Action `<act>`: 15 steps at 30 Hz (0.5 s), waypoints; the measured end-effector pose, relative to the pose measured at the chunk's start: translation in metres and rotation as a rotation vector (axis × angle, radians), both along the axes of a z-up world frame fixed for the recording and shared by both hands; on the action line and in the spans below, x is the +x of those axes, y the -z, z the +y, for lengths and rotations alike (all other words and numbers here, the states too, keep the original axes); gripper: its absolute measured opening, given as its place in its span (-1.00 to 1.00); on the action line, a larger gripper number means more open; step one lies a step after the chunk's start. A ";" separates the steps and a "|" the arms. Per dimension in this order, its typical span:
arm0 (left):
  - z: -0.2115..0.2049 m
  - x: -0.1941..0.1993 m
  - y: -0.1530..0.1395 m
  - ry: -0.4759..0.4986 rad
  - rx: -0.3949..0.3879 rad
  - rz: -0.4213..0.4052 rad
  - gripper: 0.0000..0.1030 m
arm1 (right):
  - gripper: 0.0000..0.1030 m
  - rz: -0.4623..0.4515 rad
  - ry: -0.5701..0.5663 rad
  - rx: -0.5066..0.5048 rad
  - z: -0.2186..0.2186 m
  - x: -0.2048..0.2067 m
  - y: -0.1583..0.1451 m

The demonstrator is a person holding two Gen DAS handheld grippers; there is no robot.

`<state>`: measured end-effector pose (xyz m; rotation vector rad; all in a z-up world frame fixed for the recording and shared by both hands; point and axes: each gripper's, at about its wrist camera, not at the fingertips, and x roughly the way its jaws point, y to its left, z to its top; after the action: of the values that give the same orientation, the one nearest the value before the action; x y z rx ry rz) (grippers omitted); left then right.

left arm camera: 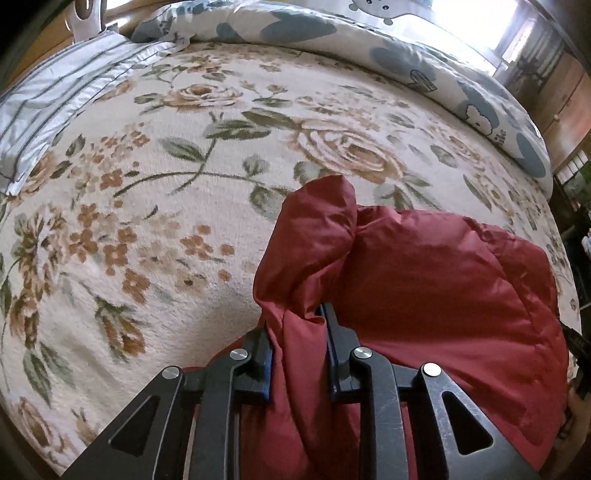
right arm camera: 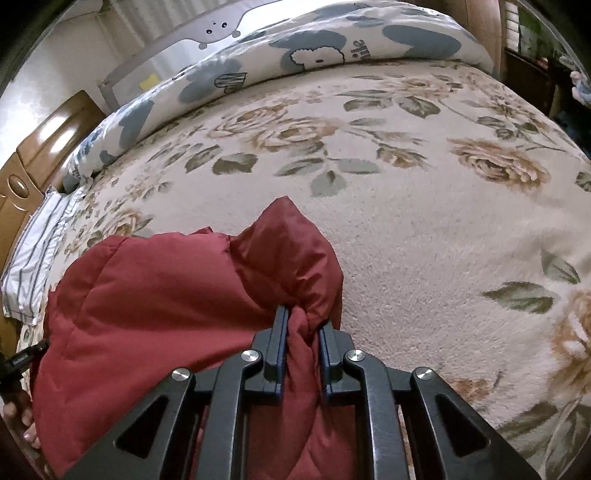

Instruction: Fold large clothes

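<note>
The left tongs (left arm camera: 300,347) are clamped on a bunched fold of the red padded jacket (left arm camera: 424,277), the fabric squeezed between their two blue-lined fingers (left arm camera: 267,363). The right tongs (right arm camera: 302,345) pinch another gathered fold of the same red padded jacket (right arm camera: 166,295), with cloth pressed between both fingers (right arm camera: 279,347) and a puffed corner rising just beyond the tips.

Between the two grips the jacket spreads as one quilted mass over the near part of the floral blanket (left arm camera: 166,221), which covers the bed. On the far side of the jacket, along the bed's far edge, lies a rolled white quilt with blue blotches (left arm camera: 332,33). To the jacket's left, at the blanket's edge, sits a striped pillow (left arm camera: 55,96), with a wooden headboard (right arm camera: 40,144) behind it in the right wrist view.
</note>
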<state>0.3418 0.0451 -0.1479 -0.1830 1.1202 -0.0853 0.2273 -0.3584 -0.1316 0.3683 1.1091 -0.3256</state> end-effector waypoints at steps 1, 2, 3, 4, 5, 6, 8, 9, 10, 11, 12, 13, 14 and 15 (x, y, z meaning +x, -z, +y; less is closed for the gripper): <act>0.000 0.000 0.001 -0.001 -0.001 0.001 -0.58 | -0.71 0.002 0.000 -0.001 0.000 0.000 0.001; 0.001 0.000 0.001 -0.002 -0.002 -0.001 -0.58 | -0.71 0.002 0.002 -0.002 0.000 0.000 0.001; 0.001 0.000 0.000 -0.002 -0.002 -0.003 -0.57 | -0.71 0.002 0.003 -0.003 0.000 -0.001 0.001; 0.001 -0.001 0.000 -0.002 -0.002 -0.005 -0.54 | -0.70 0.002 0.003 -0.003 0.000 0.000 0.001; 0.001 -0.001 0.000 -0.003 0.000 -0.004 -0.47 | -0.69 0.003 0.004 -0.002 0.000 0.000 0.001; 0.002 -0.002 -0.001 -0.008 0.000 -0.003 -0.45 | -0.67 0.004 0.004 -0.001 0.000 0.000 0.001; 0.006 -0.004 -0.004 -0.025 0.001 -0.007 -0.11 | -0.49 0.004 0.006 0.012 -0.002 -0.001 0.001; 0.007 -0.006 -0.007 -0.034 0.005 -0.017 0.02 | -0.46 0.006 0.009 0.014 -0.003 -0.001 0.001; 0.008 -0.009 -0.010 -0.039 0.008 -0.031 0.23 | -0.36 0.003 0.014 0.013 -0.004 -0.002 -0.001; 0.009 -0.013 -0.014 -0.044 0.008 -0.047 0.31 | -0.22 -0.005 0.017 0.012 -0.004 -0.004 -0.003; 0.009 -0.016 -0.017 -0.046 0.008 -0.058 0.32 | -0.18 -0.016 0.017 0.013 -0.004 -0.005 -0.005; 0.010 -0.019 -0.020 -0.048 0.004 -0.066 0.35 | -0.09 -0.036 0.018 0.012 -0.003 -0.008 -0.010; 0.012 -0.023 -0.023 -0.052 -0.003 -0.073 0.42 | -0.06 -0.054 0.019 0.004 -0.001 -0.012 -0.016; 0.014 -0.026 -0.024 -0.056 -0.006 -0.078 0.45 | -0.06 -0.069 0.017 0.000 0.000 -0.015 -0.020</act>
<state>0.3154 0.0586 -0.1234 -0.2151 1.0364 -0.0455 0.2128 -0.3582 -0.1115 0.3859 1.0385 -0.3253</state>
